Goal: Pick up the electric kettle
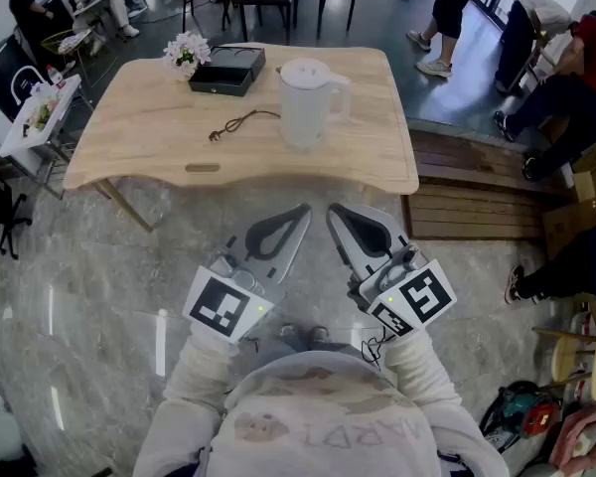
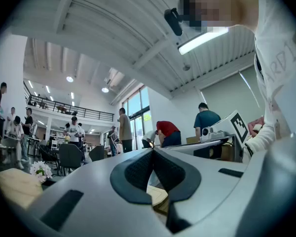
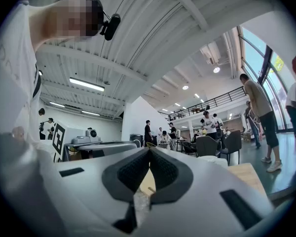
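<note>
**Both grippers clenched and empty, kettle out ahead on the table**

The light wooden table (image 1: 159, 137) stands beyond the fingertips of both grippers, none of the fingers reaching its near edge. The left gripper (image 1: 300, 213) and right gripper (image 1: 335, 213) are held side by side over the stone floor (image 1: 99, 286), their tips angled toward each other and close together. In each gripper view the fingers are pressed together at the tips with nothing between them, on the left (image 2: 153, 151) and on the right (image 3: 149, 151) alike.

The white electric kettle (image 1: 305, 102) stands upright on the table, well apart from the fingers and roughly straight ahead of the left pair. Farther off and to the left of the fingers sits a flat black box (image 1: 226, 71), with a small bunch of white flowers (image 1: 186, 52) just beside its far-left corner. A dark cord (image 1: 240, 123) lies loose on the table, left of the kettle.
</note>
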`<act>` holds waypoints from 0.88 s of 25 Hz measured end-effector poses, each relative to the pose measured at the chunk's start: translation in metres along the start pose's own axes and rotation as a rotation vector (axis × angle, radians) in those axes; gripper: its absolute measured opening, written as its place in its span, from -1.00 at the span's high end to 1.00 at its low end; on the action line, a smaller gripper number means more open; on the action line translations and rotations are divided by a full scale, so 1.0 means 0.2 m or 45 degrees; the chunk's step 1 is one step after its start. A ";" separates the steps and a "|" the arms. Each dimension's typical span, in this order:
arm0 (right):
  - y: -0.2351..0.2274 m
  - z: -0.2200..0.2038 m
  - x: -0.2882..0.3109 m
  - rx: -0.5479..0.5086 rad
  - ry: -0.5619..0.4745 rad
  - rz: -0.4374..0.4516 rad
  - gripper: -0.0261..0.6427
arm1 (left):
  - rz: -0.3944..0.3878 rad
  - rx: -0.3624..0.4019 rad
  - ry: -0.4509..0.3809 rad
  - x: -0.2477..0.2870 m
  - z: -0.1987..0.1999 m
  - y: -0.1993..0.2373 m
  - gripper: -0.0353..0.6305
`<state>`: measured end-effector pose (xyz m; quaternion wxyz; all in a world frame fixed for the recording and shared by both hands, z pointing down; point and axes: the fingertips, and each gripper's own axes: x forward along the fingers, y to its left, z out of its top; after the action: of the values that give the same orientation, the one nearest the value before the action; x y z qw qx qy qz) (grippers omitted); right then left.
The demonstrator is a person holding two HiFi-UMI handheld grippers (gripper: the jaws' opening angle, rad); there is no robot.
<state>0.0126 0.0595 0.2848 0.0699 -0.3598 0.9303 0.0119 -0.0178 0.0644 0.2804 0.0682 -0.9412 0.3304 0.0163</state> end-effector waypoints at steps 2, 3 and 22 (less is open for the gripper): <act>-0.01 0.00 0.00 -0.002 -0.001 -0.002 0.87 | 0.000 0.002 -0.003 0.01 0.00 0.00 0.86; -0.01 0.00 0.00 -0.003 -0.001 -0.002 0.87 | -0.001 0.002 -0.003 0.01 -0.01 0.00 0.86; 0.02 -0.01 0.07 -0.002 -0.016 0.000 0.87 | -0.019 -0.003 0.005 -0.02 -0.02 0.06 0.86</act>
<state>-0.0005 0.0532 0.2843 0.0754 -0.3596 0.9299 0.0148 -0.0291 0.0577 0.2827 0.0668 -0.9437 0.3236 0.0144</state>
